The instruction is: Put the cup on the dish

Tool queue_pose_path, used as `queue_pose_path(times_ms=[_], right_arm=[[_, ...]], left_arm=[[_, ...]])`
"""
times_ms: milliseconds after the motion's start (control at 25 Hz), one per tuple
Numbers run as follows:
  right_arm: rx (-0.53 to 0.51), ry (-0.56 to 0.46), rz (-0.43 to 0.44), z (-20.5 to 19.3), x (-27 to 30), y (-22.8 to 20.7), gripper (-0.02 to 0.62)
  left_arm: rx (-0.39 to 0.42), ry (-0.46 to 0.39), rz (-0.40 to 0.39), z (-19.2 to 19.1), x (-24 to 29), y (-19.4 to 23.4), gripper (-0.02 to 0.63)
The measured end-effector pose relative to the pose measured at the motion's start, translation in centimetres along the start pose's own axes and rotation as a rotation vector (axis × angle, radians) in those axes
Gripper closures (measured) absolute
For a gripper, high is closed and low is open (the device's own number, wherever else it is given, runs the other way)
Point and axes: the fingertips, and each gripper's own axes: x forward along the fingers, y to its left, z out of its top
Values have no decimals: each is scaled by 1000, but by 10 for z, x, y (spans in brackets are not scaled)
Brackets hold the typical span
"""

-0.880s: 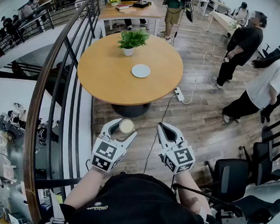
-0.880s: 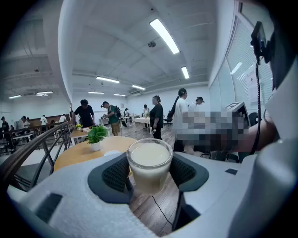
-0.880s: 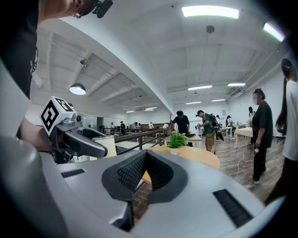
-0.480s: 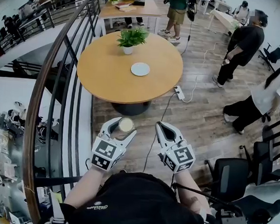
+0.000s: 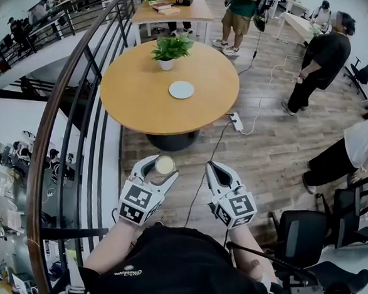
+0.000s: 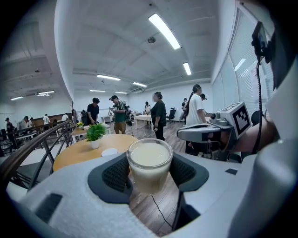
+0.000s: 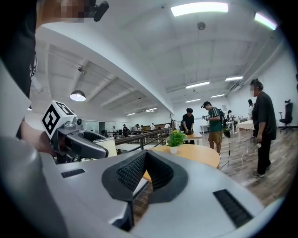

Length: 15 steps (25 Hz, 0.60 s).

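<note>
My left gripper [image 5: 160,167] is shut on a clear glass cup [image 5: 165,165] full of a milky liquid, held upright over the wooden floor, short of the round wooden table [image 5: 134,102]. In the left gripper view the cup [image 6: 149,162] sits squarely between the dark pads [image 6: 115,173]. The white dish [image 5: 181,89] lies near the table's middle, well ahead of both grippers, and shows small in the left gripper view as the dish [image 6: 110,151]. My right gripper [image 5: 215,171] hangs beside the left with its pads [image 7: 132,171] closed together on nothing.
A potted plant [image 5: 169,50] stands at the table's far side beyond the dish. A curved black railing [image 5: 80,104] runs along the left. A power strip [image 5: 236,122] and cables lie on the floor right of the table. Several people stand beyond; black chairs [image 5: 303,233] are at the right.
Both grippers stay almost where they were, the cup still held. The person in white at the right has walked further right, and the person in shorts beyond the table has shifted.
</note>
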Motion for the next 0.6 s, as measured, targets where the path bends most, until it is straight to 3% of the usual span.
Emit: queue_pose_path(times_ms=[600], right_arm=[[0,-1,25,-12,-29,-45,598]], left_arm=[[-16,-7,55,4,30,-34,339]])
